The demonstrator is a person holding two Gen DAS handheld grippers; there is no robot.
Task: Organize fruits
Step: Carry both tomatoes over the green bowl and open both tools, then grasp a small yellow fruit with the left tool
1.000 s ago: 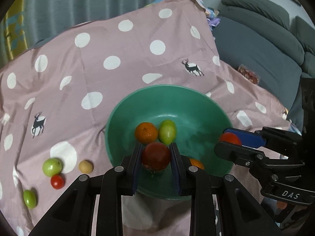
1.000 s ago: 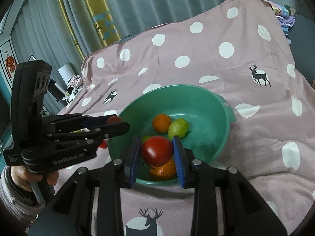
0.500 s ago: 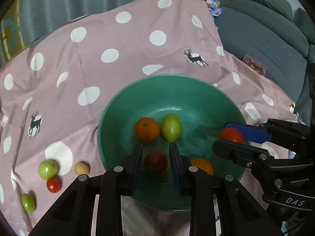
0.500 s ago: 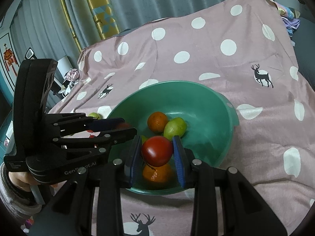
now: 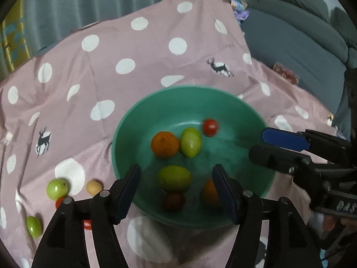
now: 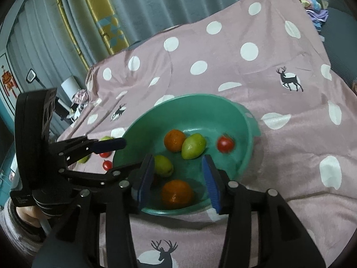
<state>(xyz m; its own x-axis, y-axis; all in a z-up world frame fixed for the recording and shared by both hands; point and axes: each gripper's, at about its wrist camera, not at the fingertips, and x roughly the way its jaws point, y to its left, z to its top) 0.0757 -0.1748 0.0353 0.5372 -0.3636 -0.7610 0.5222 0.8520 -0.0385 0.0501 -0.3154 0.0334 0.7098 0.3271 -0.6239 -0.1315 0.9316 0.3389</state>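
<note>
Left claw [image 5: 176, 192] opening, empty; blurred red tomato [image 5: 210, 127] in bowl [image 5: 125, 134].

White letters reading "DAS" stand on the black plastic body of the right gripper [image 5: 263, 144], at the left wrist view's right edge. The small white label on the left gripper [image 6: 111, 154] is too blurred to read.

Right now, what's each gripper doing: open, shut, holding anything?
Left gripper: jaws opening, nothing held, over the green bowl.
Right gripper: jaws opening, nothing held, over the same bowl.
</note>
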